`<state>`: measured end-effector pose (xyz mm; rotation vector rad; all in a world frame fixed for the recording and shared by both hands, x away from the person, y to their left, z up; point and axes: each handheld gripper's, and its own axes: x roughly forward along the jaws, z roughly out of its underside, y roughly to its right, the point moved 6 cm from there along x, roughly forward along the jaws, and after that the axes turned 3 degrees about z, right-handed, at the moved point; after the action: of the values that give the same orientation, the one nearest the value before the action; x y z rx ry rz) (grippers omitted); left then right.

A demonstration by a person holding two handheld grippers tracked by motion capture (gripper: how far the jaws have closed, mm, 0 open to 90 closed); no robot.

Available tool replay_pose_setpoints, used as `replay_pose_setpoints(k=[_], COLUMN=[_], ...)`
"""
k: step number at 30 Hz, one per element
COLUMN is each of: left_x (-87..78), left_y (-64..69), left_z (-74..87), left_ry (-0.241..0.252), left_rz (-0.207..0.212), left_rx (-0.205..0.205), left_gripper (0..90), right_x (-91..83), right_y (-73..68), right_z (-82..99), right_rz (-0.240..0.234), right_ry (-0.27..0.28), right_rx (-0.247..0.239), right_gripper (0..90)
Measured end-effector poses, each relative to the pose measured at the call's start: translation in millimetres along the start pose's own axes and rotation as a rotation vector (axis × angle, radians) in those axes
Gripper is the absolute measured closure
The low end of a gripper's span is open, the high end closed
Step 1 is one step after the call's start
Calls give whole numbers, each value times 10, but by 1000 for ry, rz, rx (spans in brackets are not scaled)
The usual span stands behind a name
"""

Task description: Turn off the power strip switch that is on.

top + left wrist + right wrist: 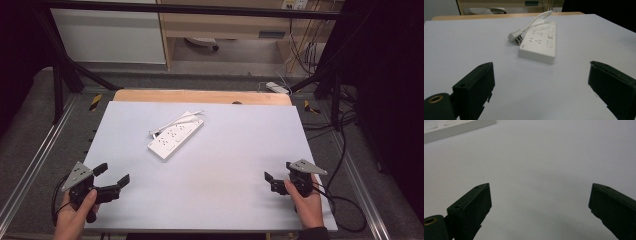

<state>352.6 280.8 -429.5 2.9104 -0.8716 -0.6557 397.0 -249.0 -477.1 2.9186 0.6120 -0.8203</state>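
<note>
A white power strip [176, 138] with its coiled cord lies mid-table, toward the far left. The left gripper [113, 175] and right gripper [272, 181] rest at the near corners, both released, jaws spread, empty.

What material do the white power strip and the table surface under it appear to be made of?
Power strip: probably hard plastic, white and smooth, with moulded sockets and crisp edges. Its cable looks rubbery or vinyl, bending in a loop. Table surface: a matte, pale sheet, maybe laminate or paper; wood shows at the far edge.
</note>
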Motion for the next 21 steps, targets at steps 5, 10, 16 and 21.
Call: replay_pose_setpoints(k=[5,10,16,21], left_x=[13,18,23,18], left_y=[16,50,55,57], left_z=[11,14,5,-27], left_ry=[-17,-26,-35,-30], left_rz=[12,24,18,12], left_rx=[-4,-9,-14,-21], left_gripper=[69,69,69,69], right_x=[15,24,32,37], right_y=[-4,-20,-31,-37], right_z=[16,19,25,37], right_rz=[-9,-14,-18,-18], right_ry=[-29,-49,-54,-63], right_rx=[-13,-17,-26,-35], right_gripper=[49,48,46,44])
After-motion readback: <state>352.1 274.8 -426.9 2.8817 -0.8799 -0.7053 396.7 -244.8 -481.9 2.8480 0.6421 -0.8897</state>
